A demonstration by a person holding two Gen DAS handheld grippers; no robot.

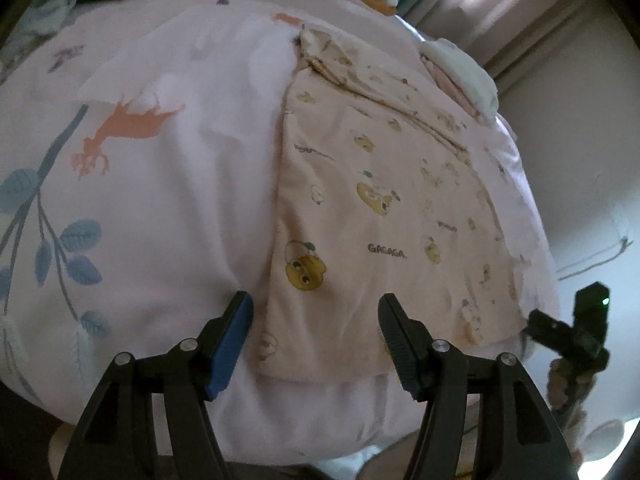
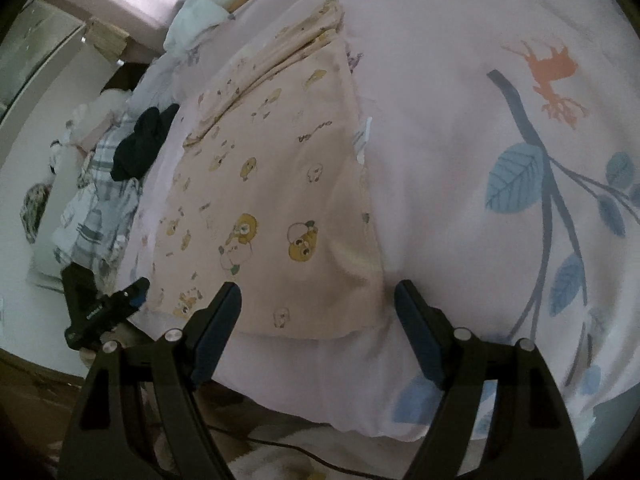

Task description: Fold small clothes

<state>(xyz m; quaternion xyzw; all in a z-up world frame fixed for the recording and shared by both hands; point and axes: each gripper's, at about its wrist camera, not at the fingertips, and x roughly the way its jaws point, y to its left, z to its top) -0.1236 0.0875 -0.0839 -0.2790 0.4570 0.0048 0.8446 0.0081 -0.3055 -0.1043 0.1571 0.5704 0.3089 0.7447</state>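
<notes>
A small beige garment (image 1: 376, 216) printed with yellow cartoon faces lies flat on a pink bedcover (image 1: 180, 160); its far end is bunched into folds. My left gripper (image 1: 316, 308) is open and empty, hovering over the garment's near left corner. The right wrist view shows the same garment (image 2: 276, 200) on the cover (image 2: 440, 160). My right gripper (image 2: 318, 296) is open and empty above the garment's near right corner. Each gripper shows at the edge of the other's view: the right one (image 1: 576, 332), the left one (image 2: 104, 308).
The bedcover has blue leaf and orange deer prints. White pillows (image 1: 464, 72) lie at the far end. A dark garment (image 2: 140, 140) and a plaid cloth (image 2: 100, 208) lie beside the beige one. The bed's near edge is just below the grippers. A cable (image 2: 304, 452) runs below it.
</notes>
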